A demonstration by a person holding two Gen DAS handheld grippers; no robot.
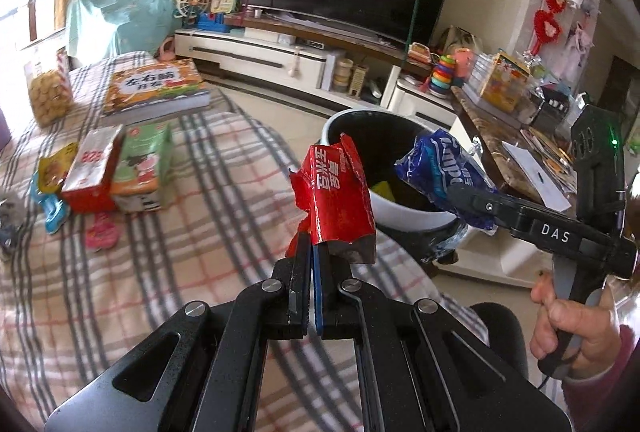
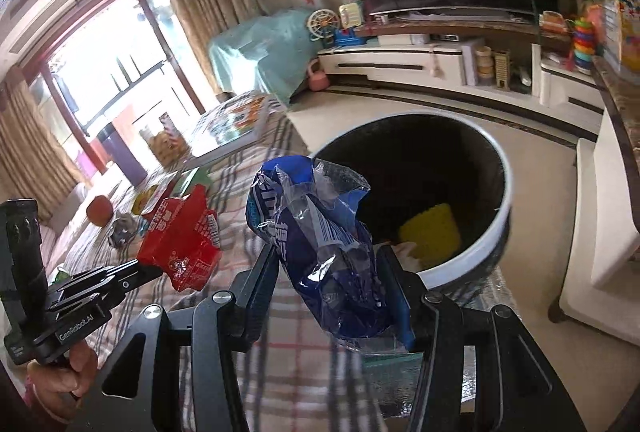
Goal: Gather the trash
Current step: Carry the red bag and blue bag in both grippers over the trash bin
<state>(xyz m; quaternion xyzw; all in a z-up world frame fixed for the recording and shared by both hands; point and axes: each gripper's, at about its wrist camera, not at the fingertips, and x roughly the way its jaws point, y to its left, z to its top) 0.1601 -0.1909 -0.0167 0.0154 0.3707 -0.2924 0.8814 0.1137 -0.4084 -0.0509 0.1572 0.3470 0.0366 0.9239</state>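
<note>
My left gripper (image 1: pixel 312 252) is shut on a crumpled red snack wrapper (image 1: pixel 338 194), held above the plaid-covered table, just left of the round white trash bin (image 1: pixel 404 218). The wrapper also shows in the right wrist view (image 2: pixel 182 246). My right gripper (image 2: pixel 332 272) is shut on a crumpled blue plastic wrapper (image 2: pixel 320 232), held near the bin's rim (image 2: pixel 460 264). The blue wrapper (image 1: pixel 438 168) hangs over the bin's right side in the left wrist view. A yellow item (image 2: pixel 430 232) lies inside the bin.
On the plaid cloth (image 1: pixel 200 232) lie a red box (image 1: pixel 92 172), a green carton (image 1: pixel 142 168), a picture book (image 1: pixel 156 86), a cookie jar (image 1: pixel 48 92) and small wrappers. A TV stand (image 1: pixel 280 52) and a cluttered side table (image 1: pixel 520 136) stand beyond.
</note>
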